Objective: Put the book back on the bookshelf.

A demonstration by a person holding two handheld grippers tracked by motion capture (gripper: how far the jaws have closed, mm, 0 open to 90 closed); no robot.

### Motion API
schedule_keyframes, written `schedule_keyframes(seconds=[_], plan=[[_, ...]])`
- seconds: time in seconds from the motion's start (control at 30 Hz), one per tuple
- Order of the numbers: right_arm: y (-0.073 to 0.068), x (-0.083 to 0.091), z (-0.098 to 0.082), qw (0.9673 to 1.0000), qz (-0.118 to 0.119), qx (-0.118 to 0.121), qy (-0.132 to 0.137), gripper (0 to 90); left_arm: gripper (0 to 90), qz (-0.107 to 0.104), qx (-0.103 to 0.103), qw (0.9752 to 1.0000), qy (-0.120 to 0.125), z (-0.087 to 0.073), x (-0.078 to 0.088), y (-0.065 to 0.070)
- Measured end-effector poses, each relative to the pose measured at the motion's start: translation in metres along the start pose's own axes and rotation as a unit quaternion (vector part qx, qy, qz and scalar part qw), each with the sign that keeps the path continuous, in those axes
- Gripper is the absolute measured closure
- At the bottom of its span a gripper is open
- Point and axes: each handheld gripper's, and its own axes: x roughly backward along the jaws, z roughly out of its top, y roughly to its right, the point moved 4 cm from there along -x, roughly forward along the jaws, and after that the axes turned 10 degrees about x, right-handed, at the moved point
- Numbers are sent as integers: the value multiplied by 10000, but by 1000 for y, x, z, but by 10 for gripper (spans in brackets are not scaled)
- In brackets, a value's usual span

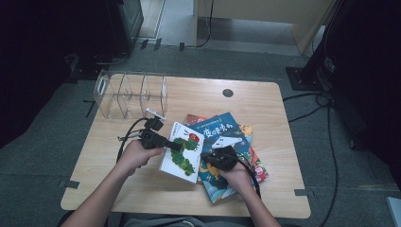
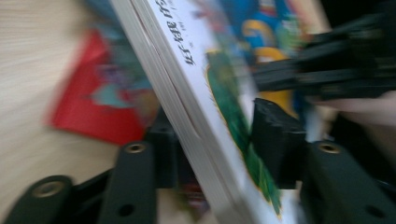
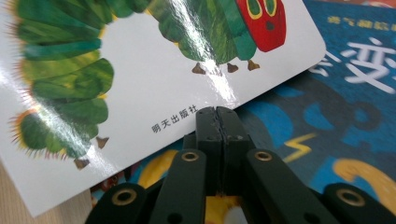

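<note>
Caterpillar book [image 1: 183, 150] pinched by left hand-held gripper [image 1: 174, 146]; right hand-held gripper [image 1: 206, 158] pressed together, empty, at cover edge. Lift steadily toward clear rack [image 1: 131, 94].

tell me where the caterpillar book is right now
In the high view the caterpillar book sits mid-table atop the blue book, its left edge clamped in the left gripper.
</note>
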Motion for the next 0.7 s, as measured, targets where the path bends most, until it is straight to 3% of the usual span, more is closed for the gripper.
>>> schedule_keyframes(seconds=[0.03,0.07,0.13,0.37,0.5,0.53,0.57,0.7], plan=[[-3,-3,2,10000,32,38,8,869,597,141,-216,9997,-21,2,3,13],[-4,-4,3,10000,27,76,2,861,610,250,-317,9992,-28,3,6,17],[-7,-6,5,9999,-8,164,-3,858,647,326,-340,9989,-32,7,11,23],[-11,-8,8,9997,43,258,26,833,722,520,-395,9965,-532,21,13,31],[-13,-11,12,9994,138,303,42,751,761,769,-663,9915,-808,29,17,40],[-13,-11,13,9994,133,310,28,729,776,769,-663,9915,-808,29,17,40],[-12,-11,14,9994,101,332,48,704,786,905,-865,9886,-835,32,22,44],[-6,-7,13,9993,-76,325,157,640,788,1287,-1162,9815,-809,33,34,47]])
